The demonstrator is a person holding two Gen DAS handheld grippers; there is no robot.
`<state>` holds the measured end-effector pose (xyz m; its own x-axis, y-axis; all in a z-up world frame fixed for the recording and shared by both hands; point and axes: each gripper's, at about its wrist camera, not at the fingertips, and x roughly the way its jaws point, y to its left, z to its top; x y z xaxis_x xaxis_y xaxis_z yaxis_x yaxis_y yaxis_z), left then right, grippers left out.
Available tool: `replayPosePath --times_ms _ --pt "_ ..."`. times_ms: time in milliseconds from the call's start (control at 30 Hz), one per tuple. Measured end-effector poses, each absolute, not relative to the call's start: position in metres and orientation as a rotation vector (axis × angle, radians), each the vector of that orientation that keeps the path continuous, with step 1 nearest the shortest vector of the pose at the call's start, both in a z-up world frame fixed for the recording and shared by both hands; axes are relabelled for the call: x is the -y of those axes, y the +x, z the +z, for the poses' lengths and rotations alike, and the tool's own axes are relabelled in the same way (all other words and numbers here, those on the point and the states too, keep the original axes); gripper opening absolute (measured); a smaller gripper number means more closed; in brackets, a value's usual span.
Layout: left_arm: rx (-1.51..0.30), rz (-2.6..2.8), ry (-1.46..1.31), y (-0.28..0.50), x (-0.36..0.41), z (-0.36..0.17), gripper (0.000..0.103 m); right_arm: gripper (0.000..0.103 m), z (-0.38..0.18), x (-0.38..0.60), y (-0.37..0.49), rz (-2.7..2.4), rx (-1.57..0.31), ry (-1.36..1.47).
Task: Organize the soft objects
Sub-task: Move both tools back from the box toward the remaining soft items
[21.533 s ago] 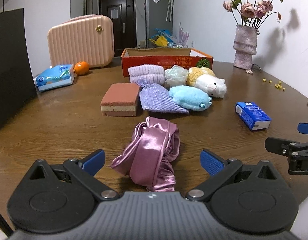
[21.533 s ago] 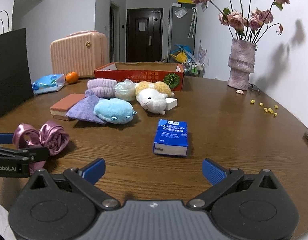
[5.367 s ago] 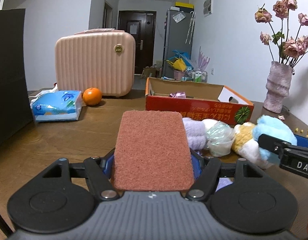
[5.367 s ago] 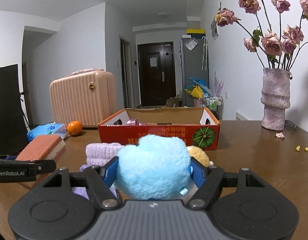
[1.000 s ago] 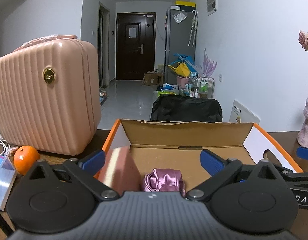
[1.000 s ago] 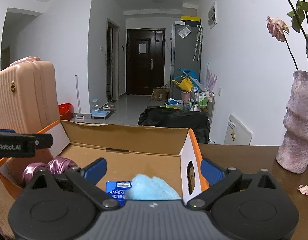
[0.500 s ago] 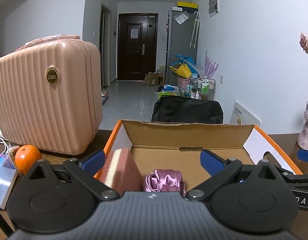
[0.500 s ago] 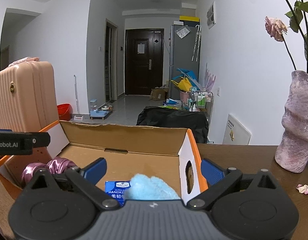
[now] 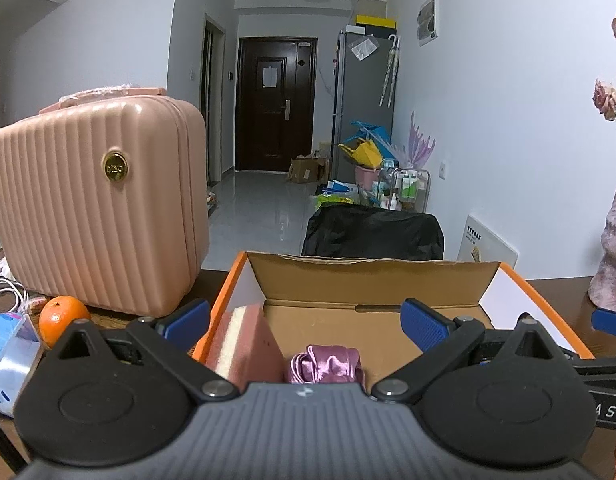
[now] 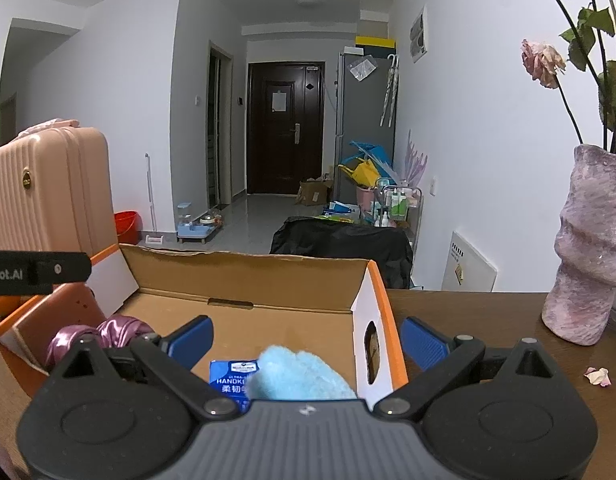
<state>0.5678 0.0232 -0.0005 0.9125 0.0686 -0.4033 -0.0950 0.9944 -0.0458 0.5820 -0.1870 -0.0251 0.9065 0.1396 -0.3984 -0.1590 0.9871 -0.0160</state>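
The orange cardboard box (image 9: 371, 280) stands open in front of both grippers, also in the right wrist view (image 10: 244, 276). Inside it the pink sponge (image 9: 248, 344) leans against the left wall, beside the purple satin scrunchie (image 9: 327, 368). The right wrist view shows the sponge (image 10: 60, 320), the scrunchie (image 10: 96, 334), the blue tissue pack (image 10: 232, 380) and the blue plush (image 10: 300, 376) lying in the box. My left gripper (image 9: 306, 322) is open and empty over the box's left part. My right gripper (image 10: 306, 338) is open and empty above the plush.
A pink suitcase (image 9: 96, 208) stands left of the box, with an orange (image 9: 62, 318) and a blue tissue packet (image 9: 4, 352) in front of it. A purple vase (image 10: 591, 248) with dried roses stands on the brown table (image 10: 467, 320) to the right.
Both grippers have drawn back slightly from the box. The sponge and the blue plush lie released inside it; both jaws stay open.
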Motion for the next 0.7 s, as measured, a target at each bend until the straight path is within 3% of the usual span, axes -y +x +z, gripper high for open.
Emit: replayPosePath --times_ms 700 --pt "-0.415 0.094 -0.09 0.518 -0.03 0.002 0.103 0.101 -0.022 0.2 0.526 0.13 -0.407 -0.026"
